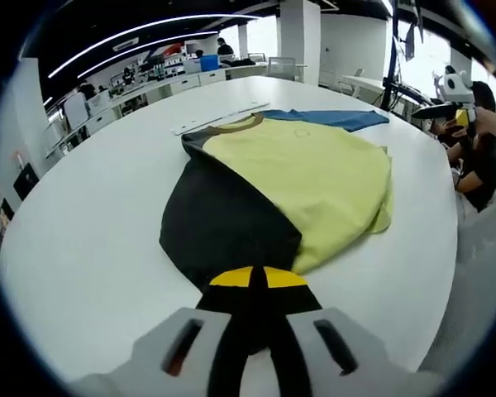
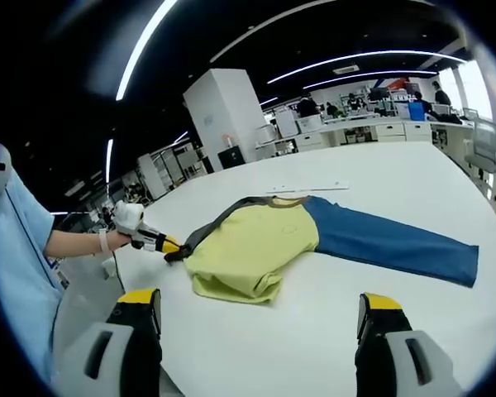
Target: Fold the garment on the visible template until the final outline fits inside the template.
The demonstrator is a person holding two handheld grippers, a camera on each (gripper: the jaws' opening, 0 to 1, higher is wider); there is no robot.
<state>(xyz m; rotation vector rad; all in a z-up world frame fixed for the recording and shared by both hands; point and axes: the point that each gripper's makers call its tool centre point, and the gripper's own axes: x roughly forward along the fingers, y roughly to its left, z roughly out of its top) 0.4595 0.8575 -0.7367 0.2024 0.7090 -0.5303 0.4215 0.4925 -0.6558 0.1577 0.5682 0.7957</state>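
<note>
Black sleeve [image 1: 223, 223] was pinched in the left claw [image 1: 256, 285]; carrying it flat across the yellow shirt [image 1: 314, 182] looked wise. The right claw [image 2: 256, 318] hung spread above the white surface [image 2: 380, 190]

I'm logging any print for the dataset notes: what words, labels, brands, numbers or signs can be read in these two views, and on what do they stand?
None can be read.
A faint round mark sits on the chest of the yellow garment, too blurred to read.
The long white strip on the table beyond the collar shows no legible marks.
Things on the far office desks are too small to make out.
</note>
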